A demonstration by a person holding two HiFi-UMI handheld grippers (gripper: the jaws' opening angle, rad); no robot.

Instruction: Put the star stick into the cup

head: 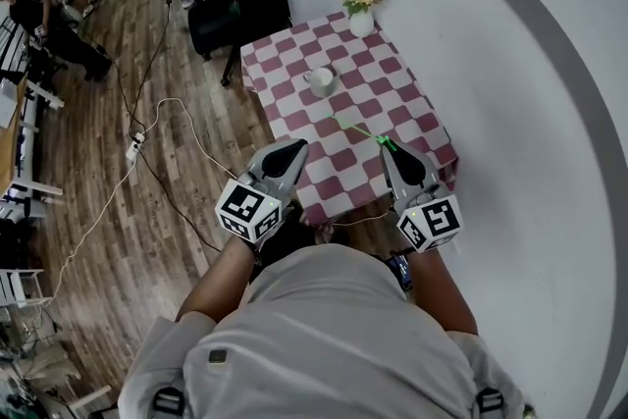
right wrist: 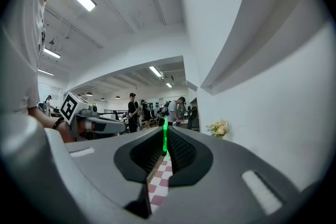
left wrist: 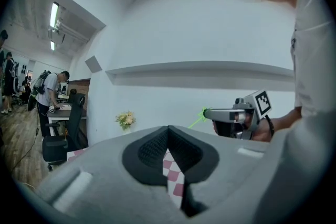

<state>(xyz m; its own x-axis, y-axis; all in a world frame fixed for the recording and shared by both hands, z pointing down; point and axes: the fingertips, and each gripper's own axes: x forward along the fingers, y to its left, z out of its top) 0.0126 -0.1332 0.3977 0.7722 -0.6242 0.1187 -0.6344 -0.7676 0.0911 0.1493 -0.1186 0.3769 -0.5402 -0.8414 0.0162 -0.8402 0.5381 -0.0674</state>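
Observation:
A thin green star stick (head: 358,130) slants over the red-and-white checked table (head: 392,103), its near end pinched in my right gripper (head: 386,145), which is shut on it. In the right gripper view the star stick (right wrist: 165,137) stands up between the closed jaws of the right gripper (right wrist: 165,147). The white cup (head: 321,79) sits upright near the table's middle, well beyond the stick's far tip. My left gripper (head: 297,146) hovers at the table's near left edge, shut and empty. In the left gripper view its jaws (left wrist: 168,130) meet, and the right gripper (left wrist: 211,113) with the stick (left wrist: 198,121) shows at right.
A small white vase of yellow flowers (head: 360,2) stands at the table's far corner against the white wall. Cables (head: 147,128) trail over the wooden floor at left. A black office chair (head: 211,20) and several people at desks are farther back left.

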